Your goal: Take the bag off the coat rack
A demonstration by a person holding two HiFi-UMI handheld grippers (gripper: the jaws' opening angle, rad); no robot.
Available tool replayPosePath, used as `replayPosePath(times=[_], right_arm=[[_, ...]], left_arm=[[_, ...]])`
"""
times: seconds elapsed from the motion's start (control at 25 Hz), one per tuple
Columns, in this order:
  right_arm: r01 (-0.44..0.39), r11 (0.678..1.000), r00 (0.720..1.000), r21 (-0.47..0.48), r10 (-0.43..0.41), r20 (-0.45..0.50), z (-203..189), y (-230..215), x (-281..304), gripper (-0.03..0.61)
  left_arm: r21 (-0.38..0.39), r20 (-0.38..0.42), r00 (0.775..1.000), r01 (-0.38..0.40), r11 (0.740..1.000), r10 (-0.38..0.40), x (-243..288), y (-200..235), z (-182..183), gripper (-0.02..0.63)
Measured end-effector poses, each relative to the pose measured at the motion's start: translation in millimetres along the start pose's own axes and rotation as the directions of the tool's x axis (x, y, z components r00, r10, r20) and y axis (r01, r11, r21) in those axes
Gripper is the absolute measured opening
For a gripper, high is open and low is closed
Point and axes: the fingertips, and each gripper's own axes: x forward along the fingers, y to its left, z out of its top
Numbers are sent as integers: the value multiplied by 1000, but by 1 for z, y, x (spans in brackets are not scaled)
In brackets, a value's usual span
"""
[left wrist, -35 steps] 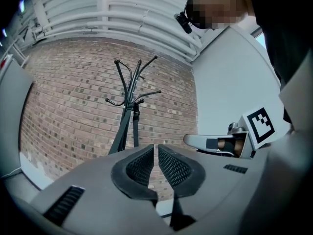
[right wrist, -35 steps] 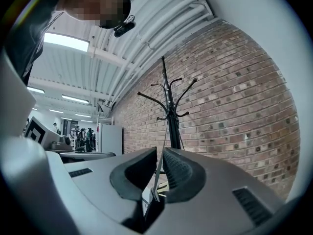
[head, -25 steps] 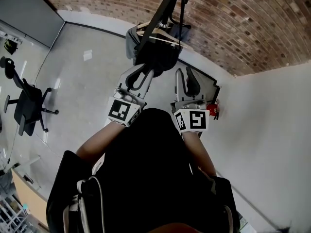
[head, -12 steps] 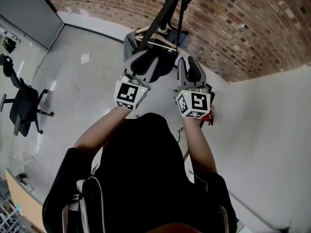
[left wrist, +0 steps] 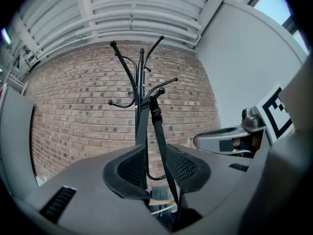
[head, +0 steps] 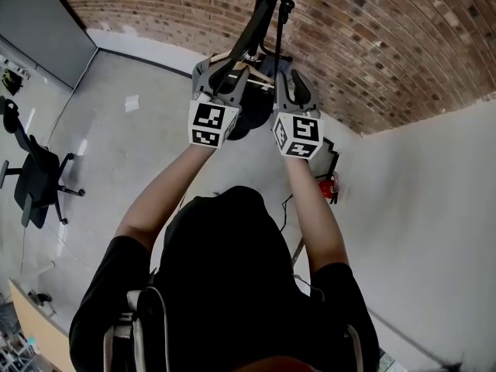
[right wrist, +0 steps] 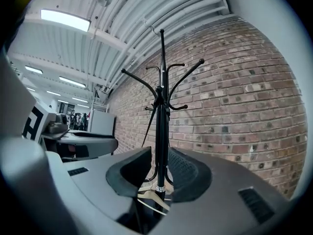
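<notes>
A dark bag (head: 249, 105) hangs by a black strap (left wrist: 159, 136) from a hook of the black coat rack (left wrist: 141, 77). Both grippers are raised in front of it. My left gripper (left wrist: 156, 168) is at the bag's upper left (head: 223, 77). Its jaws are opening, and the strap runs between the pads with a gap on each side. My right gripper (right wrist: 159, 173) is open beside it at the right (head: 292, 82). The rack's pole (right wrist: 162, 131) shows through its gap, untouched. A wooden hanger (right wrist: 151, 196) hangs low on the rack. The grippers hide most of the bag.
A brick wall (head: 372, 45) stands behind the rack and meets a white wall (head: 434, 208) at the right. A red object (head: 327, 188) lies on the floor by the wall. An office chair (head: 35, 173) stands far left on the grey floor.
Both grippers have risen with the person's arms stretching out, from below the bag to level with it at the rack. They now stand closer together.
</notes>
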Motion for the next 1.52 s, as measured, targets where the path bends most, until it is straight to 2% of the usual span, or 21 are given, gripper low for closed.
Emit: replayPosePath(times=[0.16, 0.24, 0.36, 0.48, 0.6, 0.92, 1.24, 1.44, 1.52], right_arm=[[30, 1000, 999, 2, -30, -10, -3, -14, 22, 97], [58, 998, 998, 36, -58, -7, -4, -22, 32, 97], [74, 997, 997, 25, -73, -17, -4, -29, 47, 97], [64, 998, 997, 1, -64, -41, -8, -31, 61, 97], [54, 998, 996, -24, -55, -66, -14, -34, 72, 97], [28, 998, 991, -51, -35, -131, -33, -35, 95, 97], [34, 999, 986, -6, -35, -164, -40, -38, 117, 97], [28, 999, 985, -16, -31, -168, -39, -34, 125, 95], [21, 1000, 985, -17, -23, -172, -40, -33, 126, 40]], left_arm=[[41, -17, 1000, -10, 999, 11, 23, 7, -5, 118], [92, -20, 1000, -7, 996, 9, 31, 9, -5, 118], [146, -28, 1000, -6, 989, 10, 46, 12, -8, 118], [121, -52, 998, -22, 992, 28, 58, 21, -17, 118], [127, -82, 996, -27, 992, 37, 68, 25, -29, 118], [97, -115, 992, -34, 995, 45, 85, 31, -41, 118], [67, -140, 989, -44, 997, 53, 97, 38, -40, 120], [64, -146, 988, -49, 997, 58, 104, 38, -41, 120], [54, -146, 986, -71, 996, 78, 105, 41, -41, 118]])
